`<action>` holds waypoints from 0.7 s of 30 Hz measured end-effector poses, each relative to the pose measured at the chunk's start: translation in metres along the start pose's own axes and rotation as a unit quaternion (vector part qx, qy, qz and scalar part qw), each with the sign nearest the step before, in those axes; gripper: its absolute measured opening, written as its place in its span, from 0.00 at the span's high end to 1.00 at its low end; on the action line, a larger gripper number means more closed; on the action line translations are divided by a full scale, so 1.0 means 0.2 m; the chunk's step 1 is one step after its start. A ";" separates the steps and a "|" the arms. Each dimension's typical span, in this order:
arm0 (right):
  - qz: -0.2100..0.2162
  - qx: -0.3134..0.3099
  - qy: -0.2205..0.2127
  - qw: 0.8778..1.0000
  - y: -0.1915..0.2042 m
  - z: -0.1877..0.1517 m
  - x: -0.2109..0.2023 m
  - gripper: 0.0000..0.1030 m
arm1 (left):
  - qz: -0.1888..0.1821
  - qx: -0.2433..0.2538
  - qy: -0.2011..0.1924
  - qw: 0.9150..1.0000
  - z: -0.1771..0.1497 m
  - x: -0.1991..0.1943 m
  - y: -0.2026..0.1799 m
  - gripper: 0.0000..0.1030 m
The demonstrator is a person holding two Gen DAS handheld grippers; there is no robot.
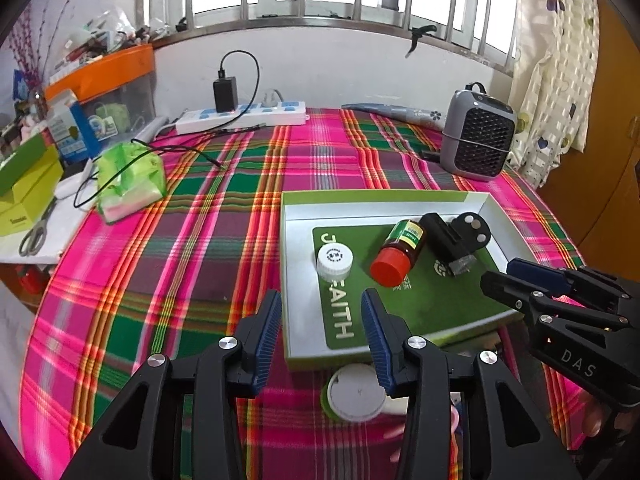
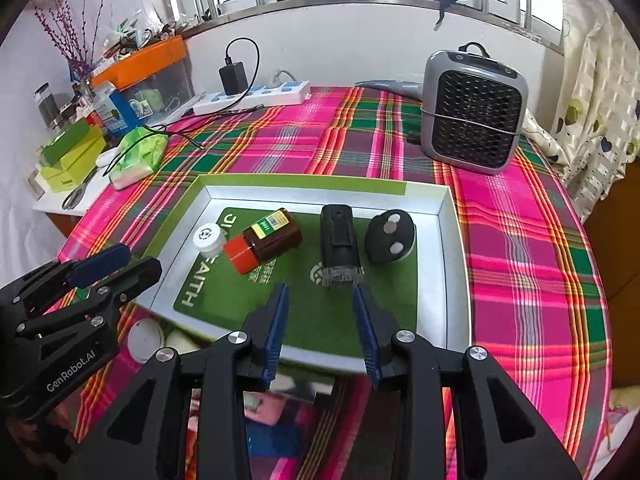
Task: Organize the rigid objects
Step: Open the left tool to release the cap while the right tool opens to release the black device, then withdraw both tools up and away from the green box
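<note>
L gripper (image 1: pixel 322 312) released, empty | R gripper (image 2: pixel 320 304) released, empty | brown bottle (image 2: pixel 266 242) on its side in tray (image 2: pixel 452 280), touching white bottle (image 2: pixel 208 239) | risk: bottle rolls if nudged, knocks white bottle over

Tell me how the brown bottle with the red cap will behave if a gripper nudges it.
The brown bottle lies on its side in the tray, so it would probably roll rather than slide. It looks rigid, perhaps glass or hard plastic, so it should not flex. The white-capped bottle stands close beside its red cap and may get knocked.
</note>
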State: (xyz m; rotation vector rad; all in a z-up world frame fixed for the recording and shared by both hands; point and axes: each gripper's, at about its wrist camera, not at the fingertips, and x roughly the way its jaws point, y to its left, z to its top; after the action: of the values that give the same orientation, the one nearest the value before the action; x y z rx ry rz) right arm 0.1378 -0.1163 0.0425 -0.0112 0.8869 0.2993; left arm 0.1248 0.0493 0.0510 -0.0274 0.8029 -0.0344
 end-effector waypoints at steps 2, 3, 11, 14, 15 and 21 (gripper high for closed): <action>0.000 0.001 -0.001 1.000 0.00 -0.02 -0.02 0.66 | 0.000 -0.002 -0.001 1.000 -0.02 -0.02 0.01 0.60; 0.000 0.002 -0.002 1.000 0.00 -0.03 -0.03 0.66 | 0.000 -0.004 -0.001 1.000 -0.03 -0.03 0.01 0.60; 0.000 0.013 -0.006 1.000 -0.02 -0.12 -0.10 0.66 | -0.001 -0.022 0.002 1.000 -0.10 -0.09 0.07 0.60; 0.000 0.016 -0.007 1.000 -0.03 -0.14 -0.12 0.66 | 0.001 -0.027 0.004 1.000 -0.13 -0.10 0.08 0.60; 0.000 0.016 -0.008 1.000 -0.03 -0.15 -0.13 0.66 | 0.001 -0.027 0.005 1.000 -0.13 -0.11 0.09 0.60; 0.002 0.019 -0.011 1.000 -0.03 -0.21 -0.17 0.66 | -0.002 -0.034 0.008 0.999 -0.19 -0.13 0.11 0.60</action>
State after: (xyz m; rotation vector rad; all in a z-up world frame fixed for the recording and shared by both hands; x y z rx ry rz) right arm 0.0867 -0.1368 0.0416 0.0297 0.8707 0.2855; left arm 0.0793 0.0720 0.0429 -0.0923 0.8205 -0.0105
